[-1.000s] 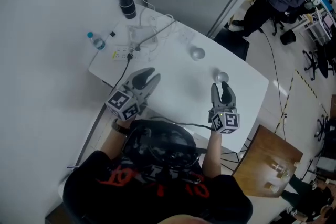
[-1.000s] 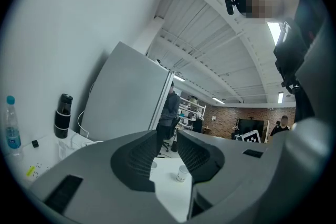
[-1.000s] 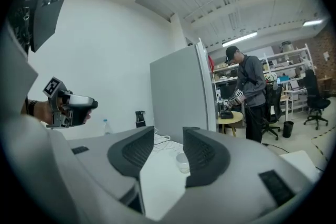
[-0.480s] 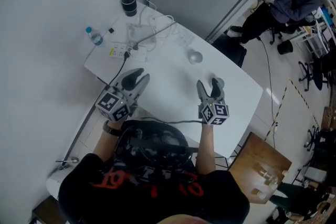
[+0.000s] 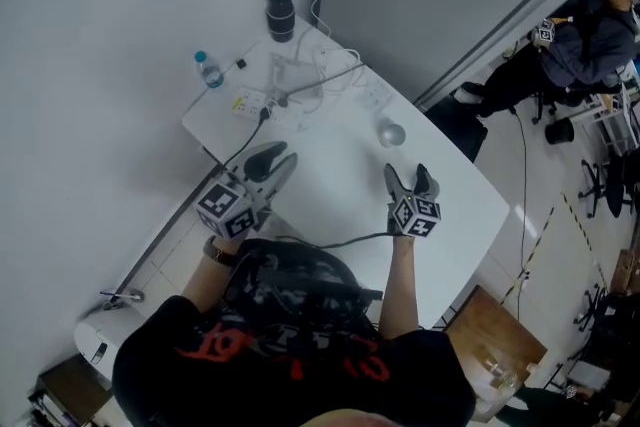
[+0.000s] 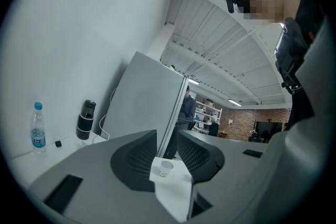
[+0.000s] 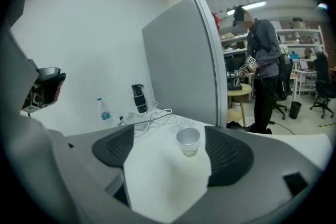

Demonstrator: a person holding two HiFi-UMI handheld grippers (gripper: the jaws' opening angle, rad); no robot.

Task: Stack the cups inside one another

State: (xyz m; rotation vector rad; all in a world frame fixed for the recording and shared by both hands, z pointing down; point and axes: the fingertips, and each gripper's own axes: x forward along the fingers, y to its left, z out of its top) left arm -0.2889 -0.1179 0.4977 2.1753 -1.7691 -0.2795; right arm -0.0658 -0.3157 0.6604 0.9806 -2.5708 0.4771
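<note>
- Left gripper (image 5: 275, 158) spread, empty; right gripper (image 5: 407, 173) spread, jaws just been opening, nothing pinched.
- Cup (image 7: 188, 141) upright on desk (image 5: 330, 190), just ahead of right gap.
- Risk: off-centre closing could clip rim, tipping cup toward cables (image 5: 322, 75).

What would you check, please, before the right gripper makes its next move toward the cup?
1. Right gripper open: ok. Its jaws have just been opening, and nothing sits between the pads.
2. Cup upright: ok. It stands mouth up on the table, in line ahead of the right jaws and untouched.
3. Left gripper free: ok. Its jaws are apart and hold nothing.
4. Another one to stack with it: cannot tell. Each view shows only one.
5. Approach clear: ok. The cables lie beyond it, at the table's far end.
</note>
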